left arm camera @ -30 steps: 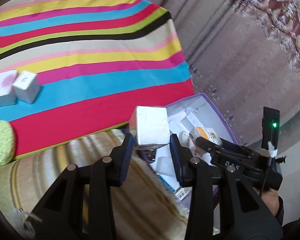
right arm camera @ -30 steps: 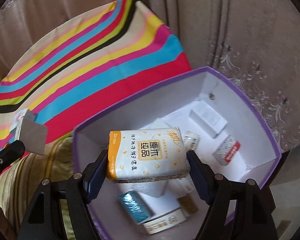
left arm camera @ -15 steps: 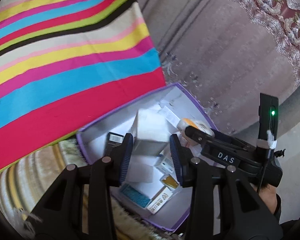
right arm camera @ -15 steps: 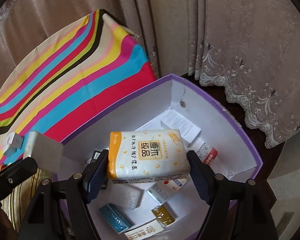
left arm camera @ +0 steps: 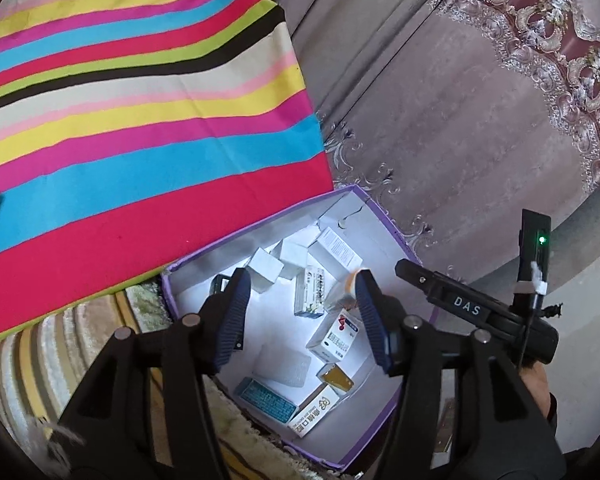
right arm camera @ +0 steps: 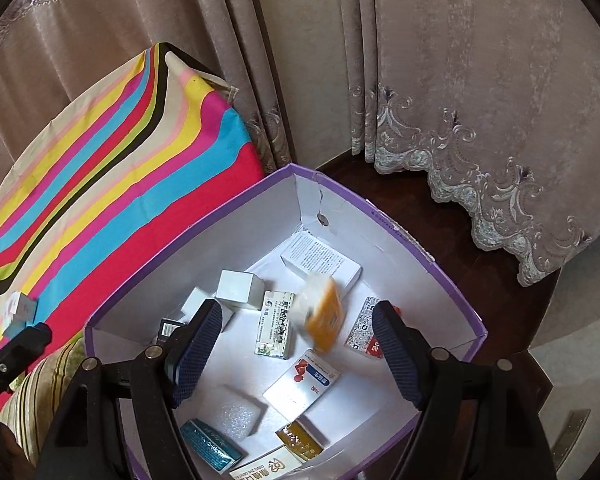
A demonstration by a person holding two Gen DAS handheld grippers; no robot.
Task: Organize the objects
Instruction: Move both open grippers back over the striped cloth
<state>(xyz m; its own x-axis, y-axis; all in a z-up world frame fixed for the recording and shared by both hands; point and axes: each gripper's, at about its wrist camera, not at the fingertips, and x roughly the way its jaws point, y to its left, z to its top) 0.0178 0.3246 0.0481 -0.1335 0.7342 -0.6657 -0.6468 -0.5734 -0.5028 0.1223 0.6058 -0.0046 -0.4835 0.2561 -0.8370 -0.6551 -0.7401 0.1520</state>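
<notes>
Both grippers, left gripper (left arm camera: 298,316) opening and right gripper (right arm camera: 298,350) empty, released the light, soft tissue pack (right arm camera: 322,314), best pinched across its flanks, above the purple box (right arm camera: 400,236).

Even daylight, moderately bright; striped cloth (left arm camera: 140,120) saturated and sharp. White interior of the purple box (right arm camera: 260,236) runs near overexposed, with soft shadows under the small cartons. Orange-and-white tissue pack (right arm camera: 322,314) motion-smeared in both views (print unreadable). Strong fisheye bowing; corners vignette to black. Curtain (right arm camera: 480,80) folds softly shaded, no glare.
</notes>
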